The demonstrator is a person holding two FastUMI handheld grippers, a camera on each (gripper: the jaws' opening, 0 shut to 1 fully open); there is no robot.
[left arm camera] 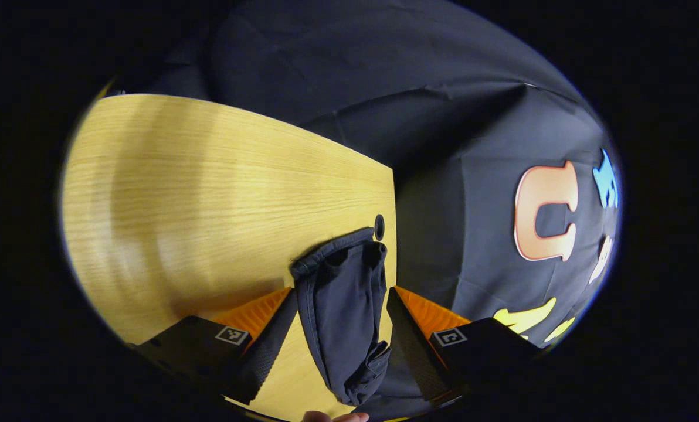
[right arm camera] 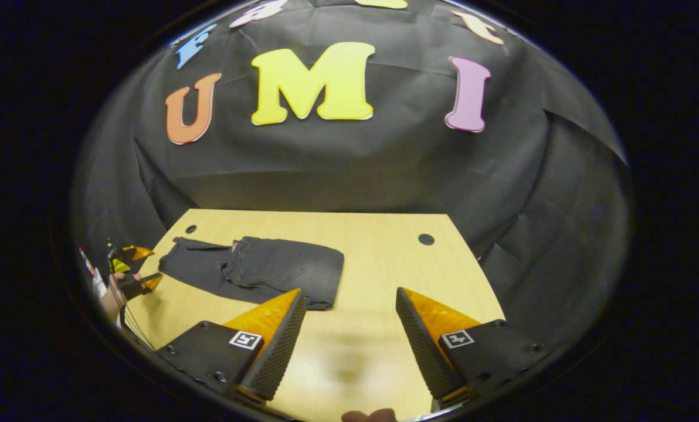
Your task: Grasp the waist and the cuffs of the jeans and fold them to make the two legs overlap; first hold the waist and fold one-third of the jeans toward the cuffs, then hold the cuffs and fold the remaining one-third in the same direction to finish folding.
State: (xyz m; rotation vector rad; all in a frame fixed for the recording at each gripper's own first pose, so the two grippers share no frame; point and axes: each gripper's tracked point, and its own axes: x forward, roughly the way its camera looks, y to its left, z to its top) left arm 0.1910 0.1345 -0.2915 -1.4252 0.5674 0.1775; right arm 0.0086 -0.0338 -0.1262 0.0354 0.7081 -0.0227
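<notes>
The dark jeans [right arm camera: 255, 269] lie on the wooden table [right arm camera: 379, 264], with the waist part folded over onto the legs. The cuff end [left arm camera: 343, 293] reaches toward the table's edge. My left gripper [left arm camera: 340, 331] is open with the cuff end lying between its fingers, and neither finger presses on the cloth. In the right gripper view that left gripper [right arm camera: 133, 274] shows small at the far left, held by a hand beside the cuff end. My right gripper [right arm camera: 349, 337] is open over bare table, just to the right of the jeans' folded edge, with nothing in it.
The table [left arm camera: 179, 205] has small round holes, one by the cuffs [left arm camera: 379, 227] and one at the far right corner [right arm camera: 426, 239]. Its edge runs close beside the cuffs, and the black cloth wall hangs beyond it. Bare wood stretches right of the jeans.
</notes>
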